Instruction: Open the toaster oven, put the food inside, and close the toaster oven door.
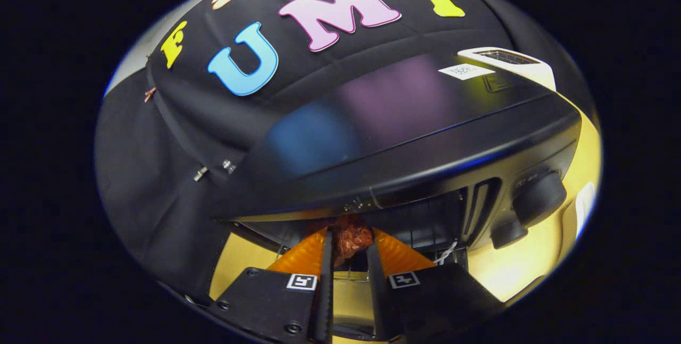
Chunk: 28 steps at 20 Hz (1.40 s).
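Observation:
A black toaster oven [404,136] stands close ahead, seen from above and tilted, its glossy top toward me. Its front opening [415,221] shows a dark cavity with a wire rack, and the door is down. My gripper [349,245] reaches into that opening. Between its fingers sits a reddish-brown lump of food [352,237], with both fingers pressed against its sides. The food is at the mouth of the cavity, just under the oven's upper front edge. How far it sits above the rack is hidden by the fingers.
Two round black knobs [537,198] sit on the oven's control panel to the right of the opening. A white device [511,62] stands behind the oven's far right corner. The oven rests on a yellowish wooden tabletop [511,269].

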{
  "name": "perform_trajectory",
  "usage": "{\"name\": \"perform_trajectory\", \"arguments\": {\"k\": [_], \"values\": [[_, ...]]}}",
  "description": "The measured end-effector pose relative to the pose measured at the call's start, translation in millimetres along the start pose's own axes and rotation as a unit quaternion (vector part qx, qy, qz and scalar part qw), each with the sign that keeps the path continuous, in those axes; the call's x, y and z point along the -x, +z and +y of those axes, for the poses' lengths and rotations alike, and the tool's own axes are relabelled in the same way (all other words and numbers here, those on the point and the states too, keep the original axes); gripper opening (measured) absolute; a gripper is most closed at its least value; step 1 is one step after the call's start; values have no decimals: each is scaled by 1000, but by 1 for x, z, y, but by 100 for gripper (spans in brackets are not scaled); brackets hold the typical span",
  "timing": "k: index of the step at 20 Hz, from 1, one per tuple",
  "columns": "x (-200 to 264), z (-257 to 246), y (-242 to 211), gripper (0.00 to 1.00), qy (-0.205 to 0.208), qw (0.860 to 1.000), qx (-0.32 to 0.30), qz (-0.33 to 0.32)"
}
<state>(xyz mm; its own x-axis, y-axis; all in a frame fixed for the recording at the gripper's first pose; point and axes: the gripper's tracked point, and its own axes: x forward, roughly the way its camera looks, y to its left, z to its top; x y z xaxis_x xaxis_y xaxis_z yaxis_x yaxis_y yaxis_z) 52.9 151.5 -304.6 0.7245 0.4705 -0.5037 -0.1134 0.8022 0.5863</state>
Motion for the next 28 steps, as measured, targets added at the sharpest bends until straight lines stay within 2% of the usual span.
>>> {"name": "perform_trajectory", "arguments": {"k": [1, 2, 3, 5, 7, 8, 11, 19, 28], "values": [[8, -3, 3, 42, -10, 1000, 13, -2], [8, -10, 3, 45, -30, 999, 30, -5], [-2, -21, 0, 55, -48, 997, 51, -4], [0, -25, -4, 67, -57, 996, 68, 3], [8, -26, -6, 89, -59, 995, 74, 6], [12, -27, -4, 89, -60, 995, 79, 4], [29, -24, -4, 97, -60, 994, 90, 2], [98, -3, 9, 98, -67, 994, 81, -33], [160, 45, -42, 98, -32, 996, 81, 16]]}}
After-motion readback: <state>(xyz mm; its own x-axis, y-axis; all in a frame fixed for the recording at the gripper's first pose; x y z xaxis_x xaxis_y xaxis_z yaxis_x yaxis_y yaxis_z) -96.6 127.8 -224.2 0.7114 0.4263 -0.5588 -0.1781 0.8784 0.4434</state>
